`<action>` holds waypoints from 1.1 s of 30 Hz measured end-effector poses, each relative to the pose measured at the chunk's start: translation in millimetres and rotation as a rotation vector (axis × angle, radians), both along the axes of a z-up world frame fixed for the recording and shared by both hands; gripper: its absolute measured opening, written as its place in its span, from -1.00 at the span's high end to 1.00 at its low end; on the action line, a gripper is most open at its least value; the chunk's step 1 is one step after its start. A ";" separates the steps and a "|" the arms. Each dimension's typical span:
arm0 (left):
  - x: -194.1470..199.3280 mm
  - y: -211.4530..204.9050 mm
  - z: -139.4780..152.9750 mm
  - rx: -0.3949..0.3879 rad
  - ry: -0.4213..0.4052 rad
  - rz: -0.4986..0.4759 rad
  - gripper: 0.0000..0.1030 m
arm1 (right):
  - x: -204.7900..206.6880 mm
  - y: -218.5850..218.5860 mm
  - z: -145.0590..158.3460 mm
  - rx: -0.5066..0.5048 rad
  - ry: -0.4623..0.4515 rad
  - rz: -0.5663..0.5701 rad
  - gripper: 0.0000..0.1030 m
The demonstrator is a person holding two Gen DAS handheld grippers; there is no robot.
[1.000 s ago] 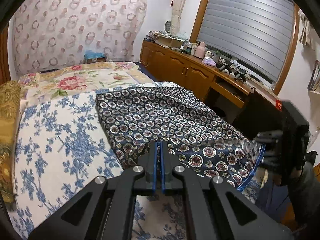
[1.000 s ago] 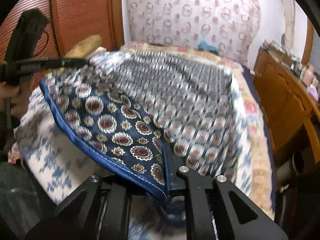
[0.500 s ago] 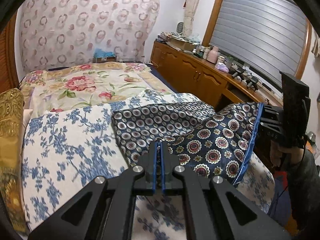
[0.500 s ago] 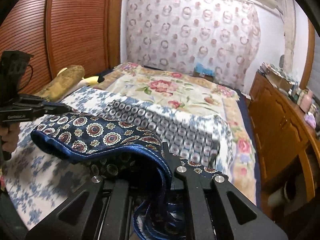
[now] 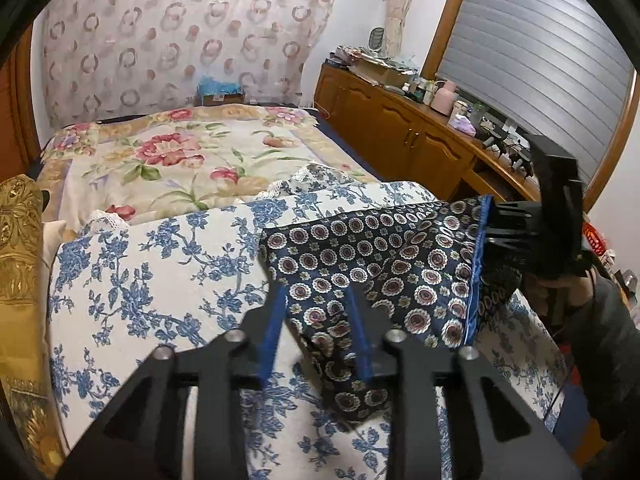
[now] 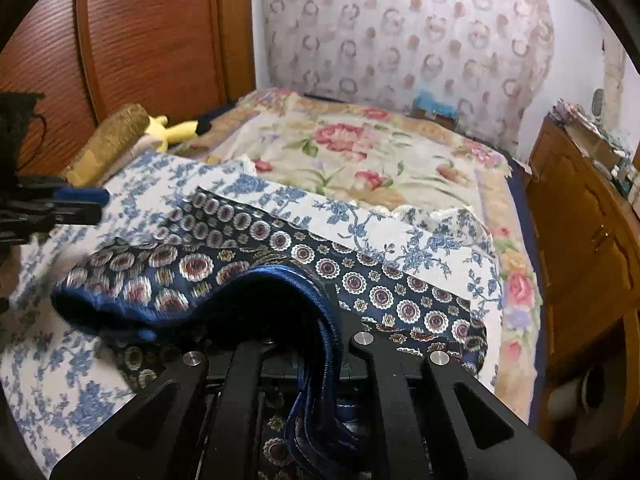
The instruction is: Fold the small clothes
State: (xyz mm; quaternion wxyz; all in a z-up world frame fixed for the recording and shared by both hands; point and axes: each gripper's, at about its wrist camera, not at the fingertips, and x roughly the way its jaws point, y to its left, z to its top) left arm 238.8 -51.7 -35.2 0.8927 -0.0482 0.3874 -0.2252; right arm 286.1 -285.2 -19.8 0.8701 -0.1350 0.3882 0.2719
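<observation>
A dark blue patterned cloth (image 5: 380,256) with round medallions and a blue hem lies folded over on the blue-flowered white sheet (image 5: 160,280). My left gripper (image 5: 316,292) has its jaws opening. A corner of the cloth lies loosely between its blue pads (image 5: 276,320), which do not press on it. My right gripper (image 6: 324,300) is shut on the cloth's blue hem (image 6: 316,360) and holds that edge up over the lower layer. In the left wrist view the right gripper (image 5: 490,220) shows at the right with the hem in it. In the right wrist view the left gripper (image 6: 76,204) shows at the left.
The bed carries a flowered quilt (image 5: 180,160) farther back and a gold pillow (image 5: 20,248) by the wooden headboard (image 6: 152,40). A yellow toy (image 6: 168,132) lies near the pillow. A cluttered wooden cabinet (image 5: 400,132) runs along the bed's right side.
My left jaws have parted and let go of the cloth. My right gripper has carried the hemmed edge across, so the cloth's top layer folds over the lower one.
</observation>
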 end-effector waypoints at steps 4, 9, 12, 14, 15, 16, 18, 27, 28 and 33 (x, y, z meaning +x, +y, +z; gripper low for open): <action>2.5 7.6 -4.8 0.004 0.019 -0.006 0.23 | 14.1 3.9 1.8 0.005 0.005 -0.014 0.82; 3.2 11.3 -11.8 0.001 0.043 -0.009 0.17 | 29.4 2.8 14.0 0.002 -0.027 -0.082 0.02; 4.2 11.1 -13.6 0.001 0.048 -0.015 0.14 | 36.3 -5.9 26.3 -0.001 -0.067 -0.144 -0.03; 5.7 10.0 -14.0 -0.005 0.049 -0.023 0.10 | 38.4 -14.5 33.6 0.009 -0.082 -0.181 -0.06; 7.1 8.6 -14.2 -0.003 0.050 -0.026 0.09 | 37.6 -18.5 36.8 0.020 -0.084 -0.188 -0.10; 9.3 8.5 -14.2 -0.002 0.051 -0.028 0.08 | 35.7 -22.8 39.4 0.029 -0.086 -0.194 -0.12; 14.8 4.4 -15.2 0.002 0.057 -0.036 0.07 | 27.2 -33.6 42.8 0.027 -0.098 -0.212 -0.22; 55.5 -7.6 -28.2 0.051 0.096 -0.034 0.06 | 5.8 -77.1 9.7 -0.012 -0.007 -0.292 -0.29; 59.7 -8.5 -30.8 0.052 0.105 -0.034 0.06 | 6.5 -81.8 4.7 -0.011 0.009 -0.305 -0.29; 74.2 -12.3 -42.1 0.037 0.144 -0.038 0.06 | 13.6 -96.1 -16.0 0.035 0.085 -0.330 -0.29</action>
